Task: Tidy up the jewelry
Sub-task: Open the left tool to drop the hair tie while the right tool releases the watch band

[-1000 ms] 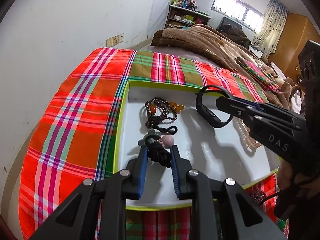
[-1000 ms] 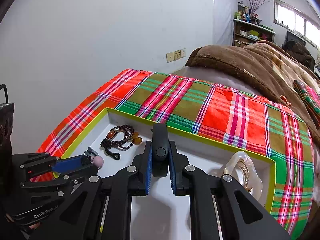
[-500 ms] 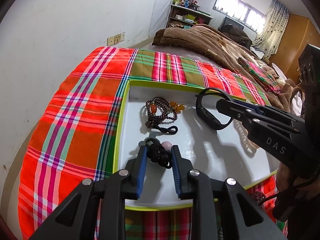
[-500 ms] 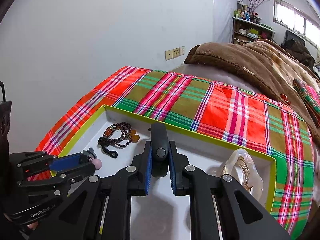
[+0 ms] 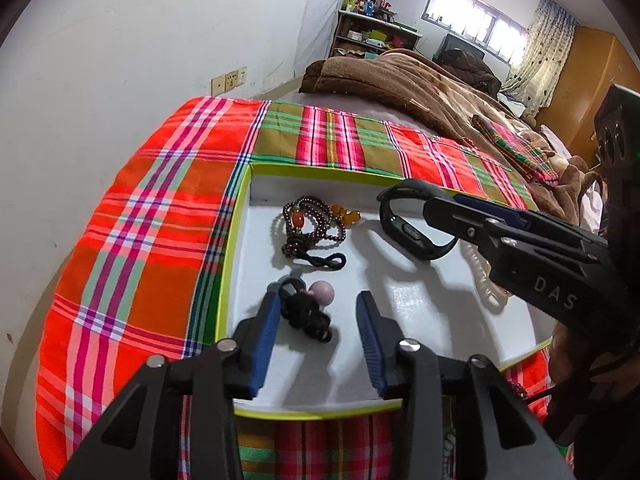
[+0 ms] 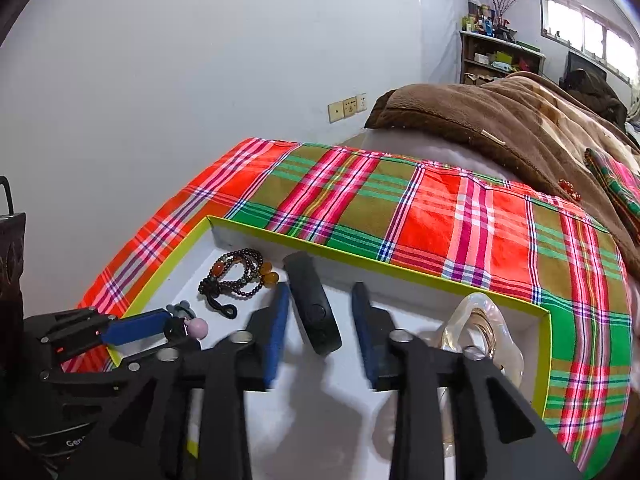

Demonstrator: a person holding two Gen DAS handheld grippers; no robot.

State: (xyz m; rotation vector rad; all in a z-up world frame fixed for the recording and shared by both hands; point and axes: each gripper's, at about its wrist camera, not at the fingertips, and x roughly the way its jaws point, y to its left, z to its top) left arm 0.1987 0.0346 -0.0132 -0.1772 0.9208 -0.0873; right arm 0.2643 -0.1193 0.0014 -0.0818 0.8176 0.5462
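Now the shallow white tray with a lime-green rim point(image 5: 240, 216) is lying under both grippers. Between the released jaws of the right gripper point(image 6: 320, 322), the black wristband point(image 6: 314, 308) is sitting loose. Between the spread jaws of the left gripper point(image 5: 318, 316), the black cord charm with a pink bead point(image 5: 308, 312) is resting against the left one.

Right hand-held gripper point(image 5: 440, 208) body: "DAS" is showing in grey letters.
Left hand-held gripper point(image 6: 160, 330) body: partial "Gen" is showing.
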